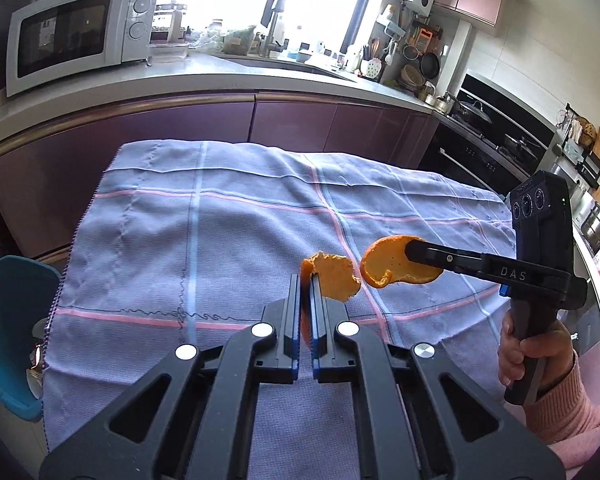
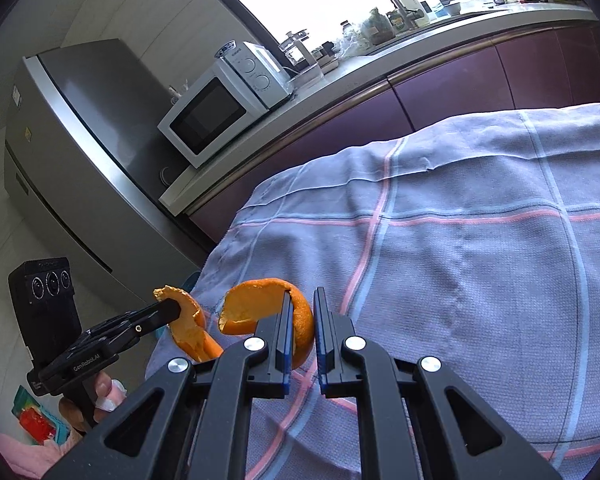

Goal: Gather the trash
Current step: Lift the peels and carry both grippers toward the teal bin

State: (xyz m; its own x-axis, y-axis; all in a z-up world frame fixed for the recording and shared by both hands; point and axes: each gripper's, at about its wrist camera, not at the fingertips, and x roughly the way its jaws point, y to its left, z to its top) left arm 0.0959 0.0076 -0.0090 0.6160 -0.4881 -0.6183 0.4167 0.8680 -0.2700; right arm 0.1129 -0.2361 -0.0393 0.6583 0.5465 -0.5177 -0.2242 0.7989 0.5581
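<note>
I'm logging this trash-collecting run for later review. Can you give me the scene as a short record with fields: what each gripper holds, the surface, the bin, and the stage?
left gripper: shut on a curled orange peel piece, lifted off the cloth
right gripper: shut on a second curved orange peel piece, also in the air
surface: table under a grey-blue checked cloth with pink and blue stripes; no other trash visible on it
bin: teal plastic bin beside the table's left edge
stage: both peels picked up, not yet dropped in the bin

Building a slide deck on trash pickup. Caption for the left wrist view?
Left gripper and right gripper each pinch an orange peel piece above the checked cloth.
</note>
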